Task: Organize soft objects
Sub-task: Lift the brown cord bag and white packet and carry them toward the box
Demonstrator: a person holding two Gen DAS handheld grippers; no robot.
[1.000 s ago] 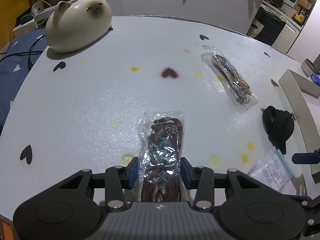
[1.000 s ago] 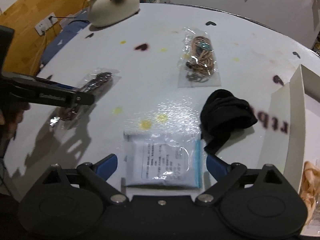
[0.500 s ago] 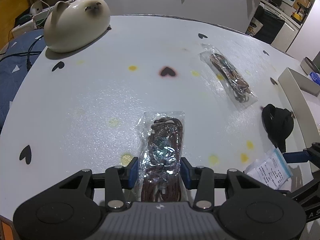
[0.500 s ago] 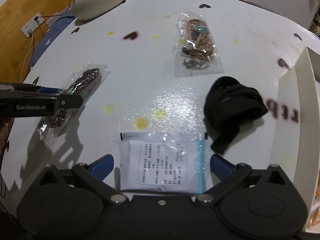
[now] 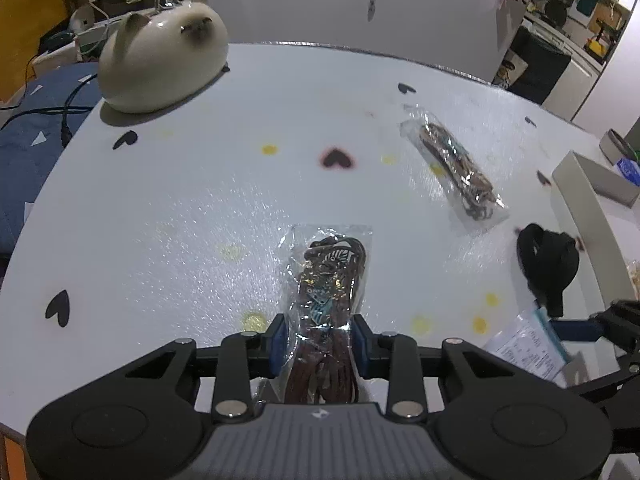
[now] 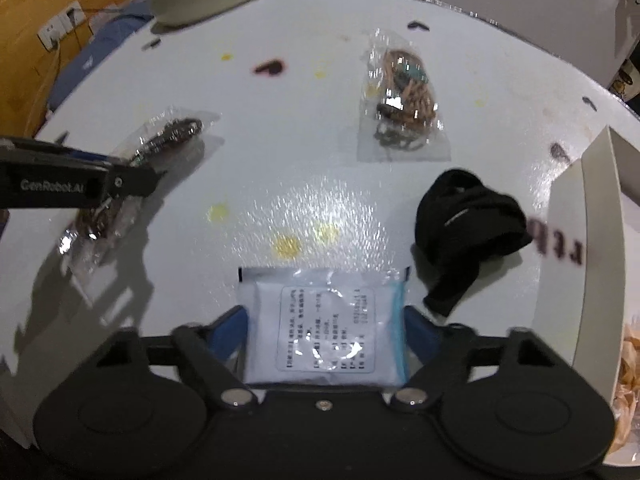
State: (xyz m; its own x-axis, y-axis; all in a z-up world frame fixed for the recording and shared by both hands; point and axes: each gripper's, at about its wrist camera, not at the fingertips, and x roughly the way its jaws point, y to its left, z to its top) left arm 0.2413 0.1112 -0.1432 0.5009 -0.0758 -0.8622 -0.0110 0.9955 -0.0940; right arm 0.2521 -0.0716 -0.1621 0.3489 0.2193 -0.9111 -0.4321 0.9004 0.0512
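My left gripper [image 5: 318,340] is shut on a clear bag of dark brown cord [image 5: 326,280] and holds it just above the white table; the bag also shows in the right wrist view [image 6: 132,176]. My right gripper [image 6: 326,328] is shut on a white labelled pouch with a blue strip [image 6: 326,332], also seen in the left wrist view [image 5: 528,344]. A black soft cloth [image 6: 468,220] lies on the table right of the pouch. A second clear bag of tan cord [image 6: 404,96] lies farther back.
A white box [image 6: 580,264] stands at the right edge, with tan material inside [image 6: 628,380]. A cream cat-shaped plush [image 5: 160,68] sits at the far left of the round table [image 5: 168,208]. Heart and yellow dot marks cover the tabletop.
The right gripper has closed in on the white pouch and lifted, tilting its view down. The left gripper holds its bag with little movement.
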